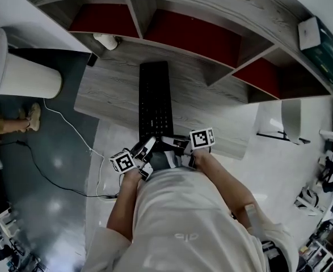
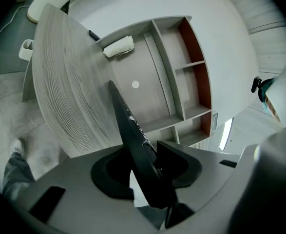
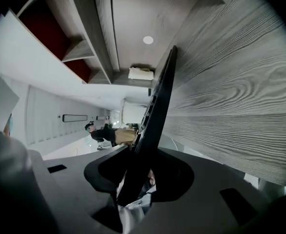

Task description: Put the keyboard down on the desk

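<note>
The keyboard (image 1: 155,103) has its near end between both pairs of fingers; the left gripper (image 1: 145,151) and right gripper (image 1: 172,144) each clamp it, jaws narrowly apart.

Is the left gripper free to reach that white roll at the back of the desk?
Probably not yet: the left gripper grips the near end of the keyboard, and the white roll lies far back under the shelf; it must let go first.

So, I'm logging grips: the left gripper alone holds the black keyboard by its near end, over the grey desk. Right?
Not alone: the right gripper view shows the right gripper also clamped on the keyboard. Both it and the left gripper hold the black keyboard by its near end, over the grey desk.
</note>
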`<state>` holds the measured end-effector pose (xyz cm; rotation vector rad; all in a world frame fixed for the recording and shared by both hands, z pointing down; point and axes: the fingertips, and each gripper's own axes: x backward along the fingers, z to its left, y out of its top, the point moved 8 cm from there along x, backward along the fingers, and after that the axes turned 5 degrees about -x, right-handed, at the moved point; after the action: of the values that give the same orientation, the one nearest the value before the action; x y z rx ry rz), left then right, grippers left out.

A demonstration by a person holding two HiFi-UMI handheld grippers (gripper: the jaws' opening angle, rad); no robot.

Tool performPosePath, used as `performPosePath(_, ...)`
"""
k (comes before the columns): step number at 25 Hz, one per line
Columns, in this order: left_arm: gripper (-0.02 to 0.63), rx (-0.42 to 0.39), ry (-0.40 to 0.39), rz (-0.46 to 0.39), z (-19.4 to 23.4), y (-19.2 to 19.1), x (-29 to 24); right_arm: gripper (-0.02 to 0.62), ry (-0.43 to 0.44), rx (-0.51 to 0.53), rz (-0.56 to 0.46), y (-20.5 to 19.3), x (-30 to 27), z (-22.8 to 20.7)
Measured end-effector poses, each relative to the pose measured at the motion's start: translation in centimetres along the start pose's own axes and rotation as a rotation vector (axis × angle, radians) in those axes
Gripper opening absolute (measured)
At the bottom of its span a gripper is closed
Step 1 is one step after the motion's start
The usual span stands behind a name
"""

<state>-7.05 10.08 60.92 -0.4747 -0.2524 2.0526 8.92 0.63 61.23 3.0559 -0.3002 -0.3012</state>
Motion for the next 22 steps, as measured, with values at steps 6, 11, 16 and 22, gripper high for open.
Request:
performPosePath(6,0.160,0.010,-0.045,0.117,1.6,3.5,-0.3,0.160,-0.016,-0.034,-0.067,0.7,-2.9,-0.1)
performPosePath(11,0.158,-0.021,-0.019,0.197,4.2,5.9,0.0,0.155,-0.007,-0.083,-0.140,1.2,-5.1,-0.1)
performPosePath(16,0.158,0.015,-0.076,0.245,4.6,7.9,-0.9,0.147,-0.007,-0.120,-0.229,1.9,-6.5,-0.5)
performPosePath(22,0.158,0.023,-0.081,0.309,6.6,10.2,-1.6,0.137,0.005,-0.147,-0.344,2.9,-8.3,-0.8)
